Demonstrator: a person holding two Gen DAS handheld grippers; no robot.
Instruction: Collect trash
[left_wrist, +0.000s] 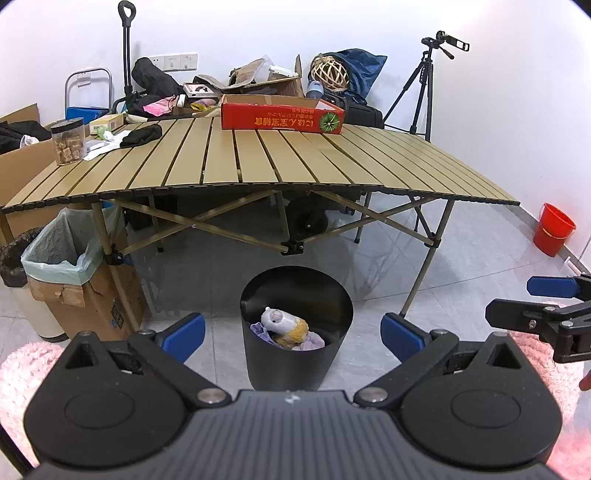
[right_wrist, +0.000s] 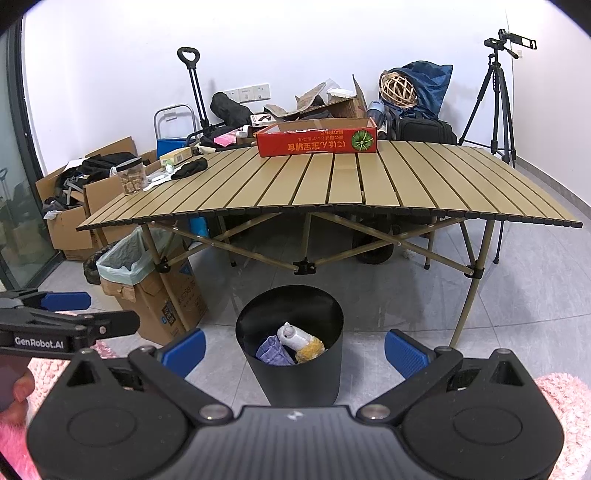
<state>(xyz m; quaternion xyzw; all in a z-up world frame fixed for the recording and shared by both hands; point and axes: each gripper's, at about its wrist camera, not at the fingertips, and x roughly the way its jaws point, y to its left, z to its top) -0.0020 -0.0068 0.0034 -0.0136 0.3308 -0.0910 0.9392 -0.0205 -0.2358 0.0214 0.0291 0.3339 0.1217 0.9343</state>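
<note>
A slatted folding table (left_wrist: 258, 158) fills the room, its top bare through the middle. At the table's far edge sits a red cardboard box (left_wrist: 282, 117), with a heap of bags and boxes behind it against the wall. On the table's far left corner stand a clear jar (left_wrist: 68, 141) of brown chunks and a black cloth (left_wrist: 142, 135). A tripod (left_wrist: 421, 85) stands behind the table's right end, and a red bucket (left_wrist: 554, 229) sits on the floor beyond that end. Under the table's left corner, a cardboard box lined with a pale green bag (left_wrist: 62, 243) rests on the tiles. On the floor in front of the table, a black bin (left_wrist: 295, 332) holds the collected trash: a white and yellow plush toy (left_wrist: 284, 325) lying on purple cloth (right_wrist: 273, 350). The left gripper (left_wrist: 293, 332) and right gripper (right_wrist: 295, 347) hover in front of the table above the bin, fingers (left_wrist: 184, 330) spread wide and holding nothing.
</note>
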